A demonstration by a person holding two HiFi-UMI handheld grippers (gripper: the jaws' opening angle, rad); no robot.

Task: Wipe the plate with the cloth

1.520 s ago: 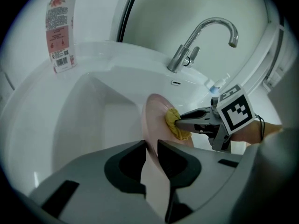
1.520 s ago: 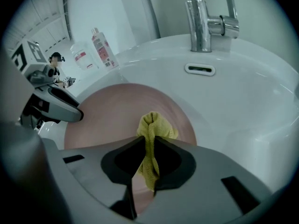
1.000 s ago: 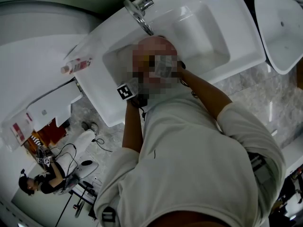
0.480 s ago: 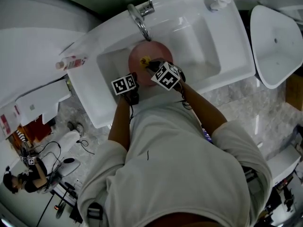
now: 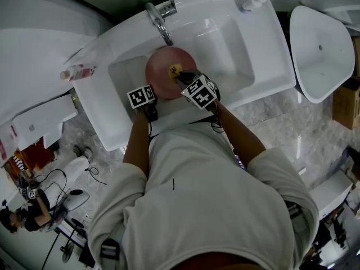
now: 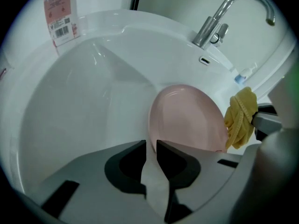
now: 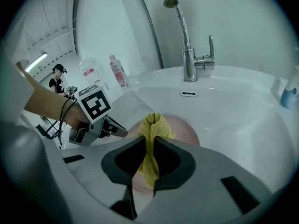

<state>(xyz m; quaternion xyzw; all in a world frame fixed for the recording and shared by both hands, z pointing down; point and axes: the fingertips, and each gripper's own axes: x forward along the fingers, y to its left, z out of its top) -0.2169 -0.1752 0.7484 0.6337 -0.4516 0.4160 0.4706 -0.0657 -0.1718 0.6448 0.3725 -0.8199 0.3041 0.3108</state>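
Behind plate: tap, perhaps soap bottle.

The lower rim of the plate is hidden behind the left claw.

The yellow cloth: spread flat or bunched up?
Bunched up: the yellow cloth is a crumpled wad pinched between the right gripper's jaws.

A white sink, seen from above, fills the upper middle, with a chrome faucet at its back rim. Just right of the sink stands a second white basin. Grey marbled floor lies below the sink. A bottle lies at the sink's left end. Far below-left of the sink, a person sits among cables.
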